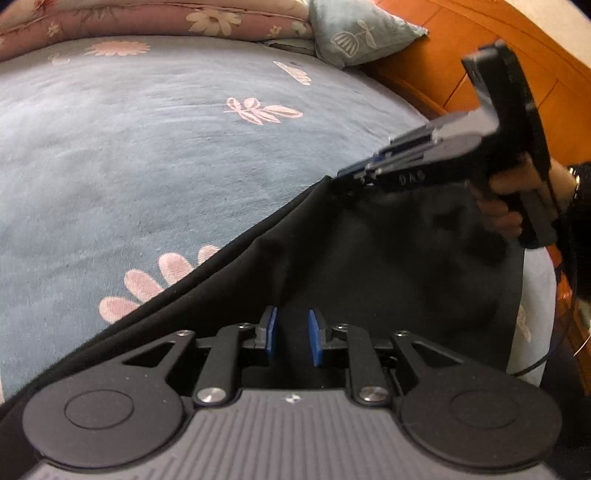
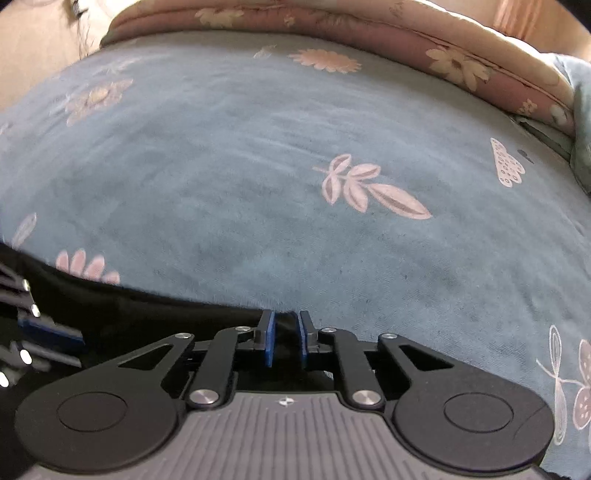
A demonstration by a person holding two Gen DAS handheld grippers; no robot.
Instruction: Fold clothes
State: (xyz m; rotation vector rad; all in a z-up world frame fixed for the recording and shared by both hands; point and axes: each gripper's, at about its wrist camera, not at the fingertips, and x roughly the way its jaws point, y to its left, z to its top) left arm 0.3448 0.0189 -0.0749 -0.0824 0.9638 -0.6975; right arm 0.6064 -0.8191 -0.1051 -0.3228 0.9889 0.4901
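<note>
Bed: blue flowered bedspread (image 1: 155, 155) is spread wide, with a pink quilt (image 1: 147, 18) and a pillow (image 1: 354, 37) at the far side; an orange wooden headboard (image 1: 480, 74) is seen to the right.
Garment: a black garment (image 1: 369, 258) is laid on the near part of the bed, its long edge running diagonally across the bedspread in the left wrist view.
Right gripper (image 1: 345, 172): its fingers are brought nearly together on the far corner of the garment; cloth is seen pinched between the blue pads (image 2: 269, 343) in its own view.
Left gripper (image 1: 293, 338): its fingers are parted a little over black cloth; whether any cloth is pinched cannot be told.
Risk, grip: only a thin edge appears caught on the right, so it could be pulled free once lifted.
Risk, fold: if the left side is not held, the garment would likely be dragged askew and the fold bunched.
Risk, bedspread: the bedspread could be pinched along with the cloth.
</note>
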